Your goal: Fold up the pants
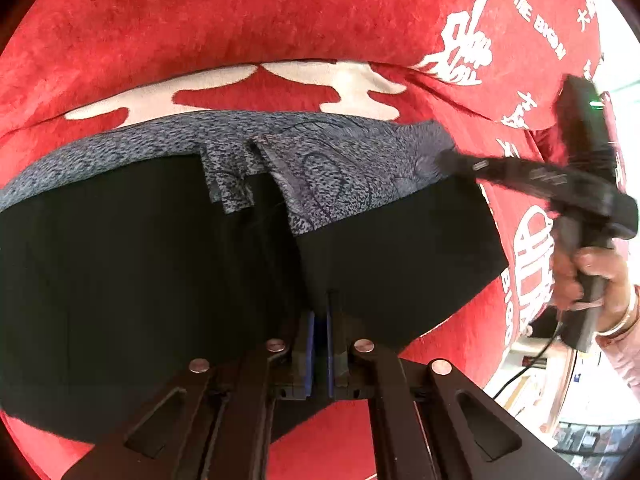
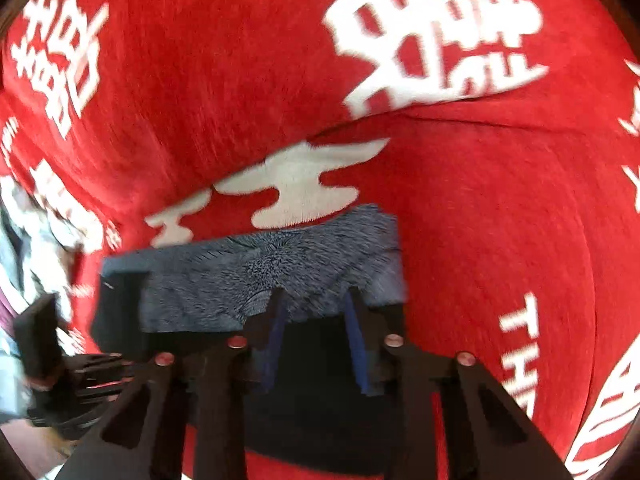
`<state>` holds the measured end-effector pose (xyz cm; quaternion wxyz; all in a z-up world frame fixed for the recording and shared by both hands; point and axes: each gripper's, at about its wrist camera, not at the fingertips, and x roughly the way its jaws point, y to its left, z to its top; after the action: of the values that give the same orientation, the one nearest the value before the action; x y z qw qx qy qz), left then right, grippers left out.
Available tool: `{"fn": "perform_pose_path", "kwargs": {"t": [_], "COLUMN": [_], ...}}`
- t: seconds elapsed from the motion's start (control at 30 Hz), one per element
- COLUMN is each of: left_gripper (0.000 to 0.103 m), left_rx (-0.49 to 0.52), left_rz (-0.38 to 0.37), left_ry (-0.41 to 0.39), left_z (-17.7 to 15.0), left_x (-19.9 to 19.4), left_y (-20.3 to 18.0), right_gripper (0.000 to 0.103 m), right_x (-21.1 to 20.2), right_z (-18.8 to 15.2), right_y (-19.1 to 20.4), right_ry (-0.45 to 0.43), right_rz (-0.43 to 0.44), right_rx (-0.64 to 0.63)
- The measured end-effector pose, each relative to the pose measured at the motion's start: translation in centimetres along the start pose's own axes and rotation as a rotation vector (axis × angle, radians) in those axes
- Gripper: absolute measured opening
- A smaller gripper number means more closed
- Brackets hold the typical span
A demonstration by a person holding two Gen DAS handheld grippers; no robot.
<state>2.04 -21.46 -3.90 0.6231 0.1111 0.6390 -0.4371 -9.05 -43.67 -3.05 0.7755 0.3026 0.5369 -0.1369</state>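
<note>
Pants [image 1: 140, 280]: black w/ grey-speckled waistband, lying flat on the red printed cloth [image 1: 240, 20] covering the bench, waistband at far edge. Left gripper [image 1: 320, 300]: fingers pinched together on black fabric near the fly, prob. to lift that edge for a fold. Right gripper [image 2: 316, 300]: fingers apart, straddling the waistband corner; no grip yet, pads not pressing.

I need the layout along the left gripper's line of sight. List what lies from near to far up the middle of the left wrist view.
left gripper, shut on the cloth → black pants → grey speckled waistband → white lettering → plain red cloth
</note>
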Motion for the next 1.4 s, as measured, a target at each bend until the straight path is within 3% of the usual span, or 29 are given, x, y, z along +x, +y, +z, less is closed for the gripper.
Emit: {"fn": "perform_pose_path", "kwargs": {"t": [0.03,0.1,0.17,0.2,0.3,0.47,0.53,0.7,0.8,0.9,1.23,1.4], "left_gripper": [0.005,0.019,0.07,0.074,0.074,0.074,0.074,0.074,0.074,0.074,0.074,0.074], "left_rx": [-0.013,-0.046,-0.071,-0.085,-0.121,-0.159,-0.188,-0.25,-0.262,-0.278,-0.327,-0.355], "left_rz": [0.015,0.044,0.105,0.12,0.15,0.341,0.381,0.415,0.43,0.442,0.435,0.431], "left_ry": [-0.008,-0.008,-0.033,-0.069,-0.093,-0.062,-0.038,-0.022,-0.017,-0.01,-0.008,-0.018], "left_z": [0.0,-0.1,-0.3,-0.5,-1.0,-1.9,-2.4,-3.8,-4.6,-5.5,-7.5,-8.5], "left_x": [-0.2,-0.6,-1.2,-1.9,-3.3,-4.0,-4.1,-4.6,-4.8,-5.2,-5.9,-6.5], "left_y": [0.1,0.3,0.6,0.8,1.8,4.0,5.0,7.2,8.1,9.1,12.1,13.6], "right_gripper": [0.031,0.031,0.031,0.031,0.031,0.031,0.031,0.031,0.032,0.041,0.044,0.044], "right_x": [1.4,2.5,2.3,2.2,2.6,4.0,4.4,4.8,5.5,6.7,5.9,5.6], "right_z": [0.1,0.0,-0.2,-0.4,-1.4,-3.6,-4.1,-5.4,-6.7,-7.7,-8.4,-9.6], "right_y": [0.3,1.0,2.2,2.6,4.3,8.8,10.3,13.5,15.7,17.2,18.7,19.8], "right_ry": [0.031,0.02,0.014,0.013,0.058,0.095,0.114,0.146,0.163,0.146,0.169,0.213], "right_rz": [-0.006,-0.04,-0.087,-0.083,0.025,0.048,0.076,0.101,0.077,0.017,-0.022,0.013], "right_rx": [-0.005,-0.018,-0.033,-0.035,-0.035,-0.114,-0.117,-0.152,-0.212,-0.256,-0.27,-0.263]}}
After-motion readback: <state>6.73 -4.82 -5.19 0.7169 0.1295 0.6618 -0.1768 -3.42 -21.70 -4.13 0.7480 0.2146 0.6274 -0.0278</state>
